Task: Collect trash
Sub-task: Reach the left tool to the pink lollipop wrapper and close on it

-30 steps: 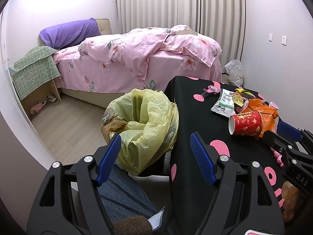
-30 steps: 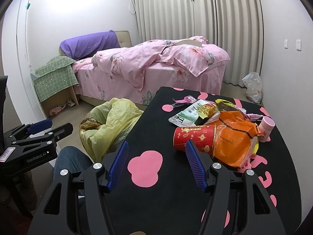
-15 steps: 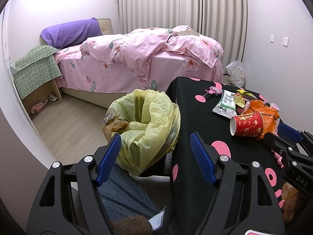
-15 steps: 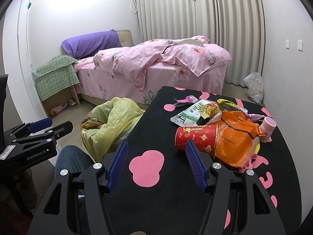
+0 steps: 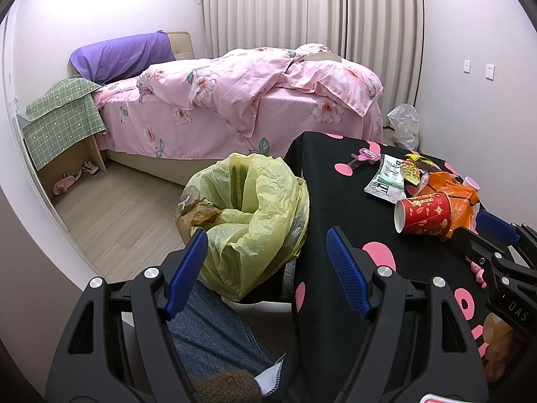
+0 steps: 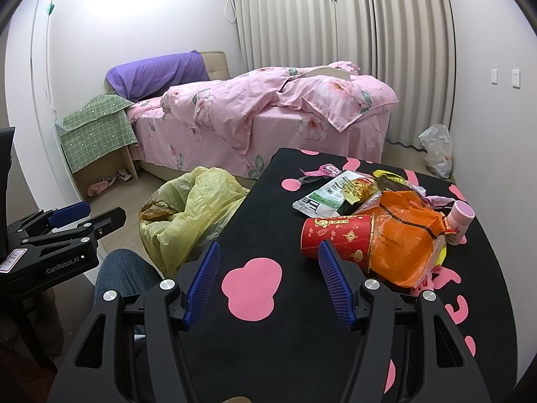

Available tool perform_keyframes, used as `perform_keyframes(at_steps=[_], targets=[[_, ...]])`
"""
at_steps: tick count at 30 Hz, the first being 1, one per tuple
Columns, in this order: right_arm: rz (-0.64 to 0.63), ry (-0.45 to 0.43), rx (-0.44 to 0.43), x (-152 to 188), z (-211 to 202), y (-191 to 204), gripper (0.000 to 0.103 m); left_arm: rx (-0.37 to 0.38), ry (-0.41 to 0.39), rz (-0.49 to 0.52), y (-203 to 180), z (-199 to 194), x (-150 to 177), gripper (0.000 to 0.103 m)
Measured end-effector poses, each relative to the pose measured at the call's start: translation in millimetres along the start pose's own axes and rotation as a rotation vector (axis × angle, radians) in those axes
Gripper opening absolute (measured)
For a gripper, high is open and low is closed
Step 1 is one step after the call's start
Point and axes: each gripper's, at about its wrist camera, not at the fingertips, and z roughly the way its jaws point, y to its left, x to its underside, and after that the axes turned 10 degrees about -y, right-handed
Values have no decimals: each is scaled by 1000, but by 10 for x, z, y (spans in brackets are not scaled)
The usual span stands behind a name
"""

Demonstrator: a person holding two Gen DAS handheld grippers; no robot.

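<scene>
Both your grippers, left and right, have jaws wide open and empty; the cup, wrappers and orange bag remain on the desk, the bin barely filled.

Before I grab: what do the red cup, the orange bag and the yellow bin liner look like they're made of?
Red cup: apparently coated paper, matte with gold print, rolled white rim, lying on its side. Orange bag: thin plastic film, glossy and crinkled, with sharp creases. Yellow bin liner: very thin, translucent plastic, softly wrinkled, with dark contents showing through.
</scene>
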Motion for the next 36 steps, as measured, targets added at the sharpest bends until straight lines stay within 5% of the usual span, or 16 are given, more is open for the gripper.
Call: perform_keyframes(at_steps=[8,16,26,31,36], targets=[[-7,-3,16,-4,-4,-32,58,23,1,2,-10,40,3,70],[27,-26,165,15,-109,-552,58,267,-42,102,-367,416,-82,70],[-22,-3,306,-45,61,-1351,58,594,70,103,-973,1918,-761,73],[-8,49,332,-75,360,-1747,58,624,159,178,-1409,2729,-970,73],[30,62,359,-58,476,-2070,58,603,270,300,-1790,3389,-967,60]])
